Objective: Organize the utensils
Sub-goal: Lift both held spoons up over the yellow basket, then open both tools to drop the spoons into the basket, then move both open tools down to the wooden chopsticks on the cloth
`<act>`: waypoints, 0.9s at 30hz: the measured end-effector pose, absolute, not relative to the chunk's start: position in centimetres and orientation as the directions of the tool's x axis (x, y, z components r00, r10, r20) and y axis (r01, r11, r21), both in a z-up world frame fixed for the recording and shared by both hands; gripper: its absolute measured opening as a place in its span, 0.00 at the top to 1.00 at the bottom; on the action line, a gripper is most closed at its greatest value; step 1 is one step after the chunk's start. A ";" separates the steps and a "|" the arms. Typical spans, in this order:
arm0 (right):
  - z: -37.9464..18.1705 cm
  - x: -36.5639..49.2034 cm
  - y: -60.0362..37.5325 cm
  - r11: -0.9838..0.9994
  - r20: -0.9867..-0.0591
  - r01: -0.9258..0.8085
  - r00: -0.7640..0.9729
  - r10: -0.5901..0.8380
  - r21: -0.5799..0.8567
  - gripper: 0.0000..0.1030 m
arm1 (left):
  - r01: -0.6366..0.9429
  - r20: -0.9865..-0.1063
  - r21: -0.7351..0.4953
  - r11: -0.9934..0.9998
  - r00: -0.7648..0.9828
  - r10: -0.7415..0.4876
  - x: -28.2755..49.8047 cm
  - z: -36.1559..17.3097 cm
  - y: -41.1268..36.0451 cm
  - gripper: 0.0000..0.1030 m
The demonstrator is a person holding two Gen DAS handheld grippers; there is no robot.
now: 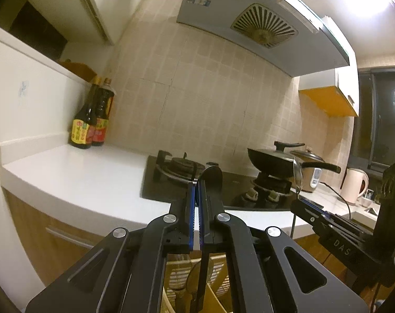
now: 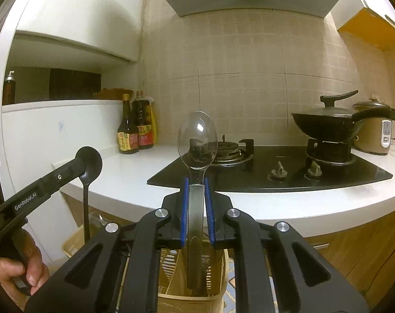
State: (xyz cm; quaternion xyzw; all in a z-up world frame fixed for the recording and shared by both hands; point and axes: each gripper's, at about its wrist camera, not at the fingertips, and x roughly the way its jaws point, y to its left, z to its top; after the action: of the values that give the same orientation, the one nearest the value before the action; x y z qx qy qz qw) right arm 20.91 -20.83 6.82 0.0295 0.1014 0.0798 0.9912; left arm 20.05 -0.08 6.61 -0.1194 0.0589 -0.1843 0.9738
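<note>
Centrally, the right gripper (image 2: pixel 197 195) pinches a clear plastic spoon (image 2: pixel 197 140) upright above a slatted beige basket (image 2: pixel 192 300); at left, the left gripper (image 1: pixel 197 195) clamps a matte black spoon (image 1: pixel 211 176).

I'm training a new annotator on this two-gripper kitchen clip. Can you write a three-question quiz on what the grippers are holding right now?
1. True or false: the right gripper is shut on a clear spoon.
2. What colour is the spoon held by the left gripper? A) black B) red C) white
3. Fill in: the black wok sits on the ___ burner of the stove.

Key: 1 true. 2 A. 3 right.
</note>
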 end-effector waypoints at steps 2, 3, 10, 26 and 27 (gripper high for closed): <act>6.2 20.8 -20.9 0.984 -0.200 -0.157 0.965 0.170 0.080 0.90 | 0.336 -0.070 -0.252 0.907 0.929 -0.364 20.1 6.1 0.0 1.00; 6.0 20.8 -20.9 0.983 -0.204 -0.162 0.963 0.176 0.084 0.90 | 0.339 -0.073 -0.255 0.905 0.927 -0.368 20.1 5.9 0.0 1.00; 4.6 19.6 -21.5 0.979 -0.269 -0.185 0.942 0.201 0.084 0.86 | 0.372 -0.093 -0.278 0.886 0.907 -0.410 19.8 5.6 0.6 0.96; 3.9 10.6 -22.7 0.970 -0.513 -0.216 0.824 0.242 0.111 0.53 | 0.338 -0.352 -0.355 0.872 0.816 -0.459 13.3 4.3 5.2 0.43; 3.9 10.4 -22.5 0.968 -0.537 -0.222 0.805 0.250 0.119 0.53 | 0.328 -0.379 -0.352 0.877 0.806 -0.454 12.7 4.0 5.3 0.43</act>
State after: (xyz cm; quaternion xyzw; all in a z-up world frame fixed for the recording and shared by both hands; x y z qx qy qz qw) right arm 10.36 -22.51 3.90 0.0253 0.2861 0.1242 0.9498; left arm 12.73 5.25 4.02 -0.1359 0.2316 -0.2077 0.9406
